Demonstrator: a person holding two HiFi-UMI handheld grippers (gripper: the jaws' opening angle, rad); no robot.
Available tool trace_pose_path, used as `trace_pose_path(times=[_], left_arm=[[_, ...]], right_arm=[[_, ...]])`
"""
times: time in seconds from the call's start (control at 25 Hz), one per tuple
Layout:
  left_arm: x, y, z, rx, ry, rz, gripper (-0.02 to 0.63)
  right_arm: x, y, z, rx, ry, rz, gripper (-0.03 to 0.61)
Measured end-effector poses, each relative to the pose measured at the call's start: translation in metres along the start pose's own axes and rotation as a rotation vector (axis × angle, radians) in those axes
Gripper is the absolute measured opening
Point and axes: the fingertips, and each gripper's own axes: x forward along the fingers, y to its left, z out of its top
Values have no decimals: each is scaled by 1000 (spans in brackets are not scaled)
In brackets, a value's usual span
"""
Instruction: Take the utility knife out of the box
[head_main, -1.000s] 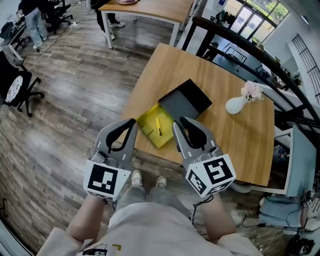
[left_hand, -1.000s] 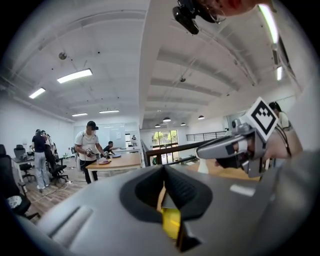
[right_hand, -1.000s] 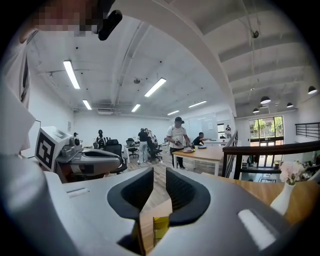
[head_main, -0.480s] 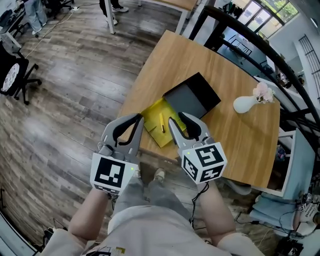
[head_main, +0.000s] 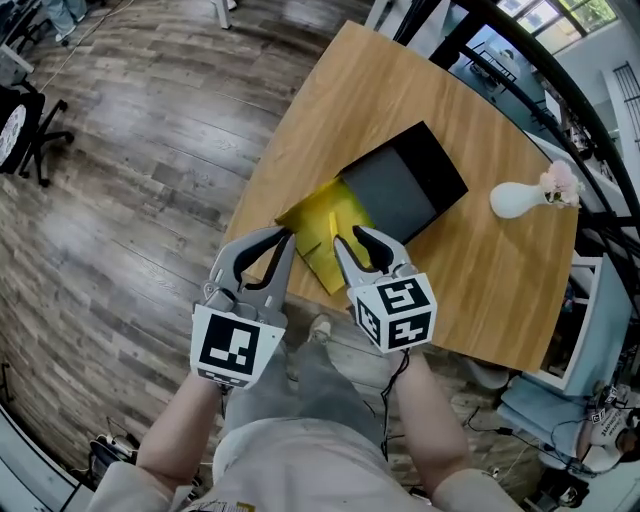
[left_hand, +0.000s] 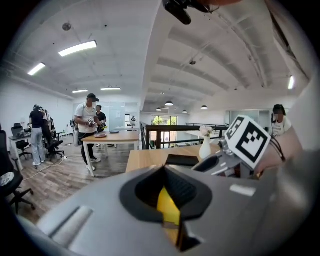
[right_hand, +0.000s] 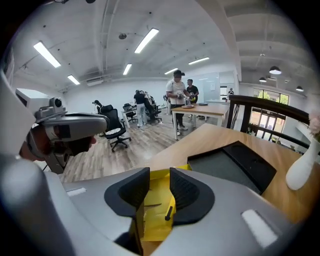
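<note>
An open box (head_main: 302, 216) with a yellow lining sits at the wooden table's (head_main: 330, 110) near edge, its black lid (head_main: 405, 185) folded back behind it. The utility knife is a blur in the head view. In the right gripper view its dark end (right_hand: 168, 213) lies on the yellow lining. My right gripper (head_main: 350, 236) hovers just in front of the box; its jaws have just been opening and stand wide apart with nothing between them (right_hand: 159, 182). My left gripper (head_main: 286, 236) hangs beside it, left of the box, with only a narrow slit between its pads (left_hand: 167, 195).
A white vase (head_main: 520, 198) with pink flowers stands on the table to the right of the lid. An office chair (head_main: 20, 130) is on the wooden floor at the far left. People stand at another table (left_hand: 107, 137) farther back.
Both grippers have dropped and moved closer to the yellow box. The right gripper's jaws have spread wider. The left gripper's jaws look unchanged.
</note>
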Motion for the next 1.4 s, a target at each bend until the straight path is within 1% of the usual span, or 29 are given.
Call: trace_pose_path(times=[0.16, 0.36, 0.64, 0.8, 0.92, 1.12, 1.28, 1.4], left_arm=[[19, 1, -36, -27, 44, -17, 2], [44, 1, -68, -42, 86, -45, 2], [66, 4, -107, -80, 129, -75, 2], [73, 10, -120, -94, 142, -85, 2], [76, 13, -127, -104, 147, -93, 2], [77, 16, -140, -111, 152, -104, 2], [77, 19, -148, -117, 166, -102, 2], [78, 23, -149, -129, 159, -102, 2]], right_arm=[[32, -6, -31, 9, 83, -1, 129], [66, -12, -64, 13, 192, 21, 120], [99, -20, -93, 21, 287, 9, 133], [116, -17, -104, 23, 351, 11, 141], [125, -18, -111, 19, 391, -10, 143], [136, -20, -125, 24, 436, -31, 141], [140, -20, -131, 27, 463, -46, 140], [143, -21, -133, 31, 491, -61, 138]])
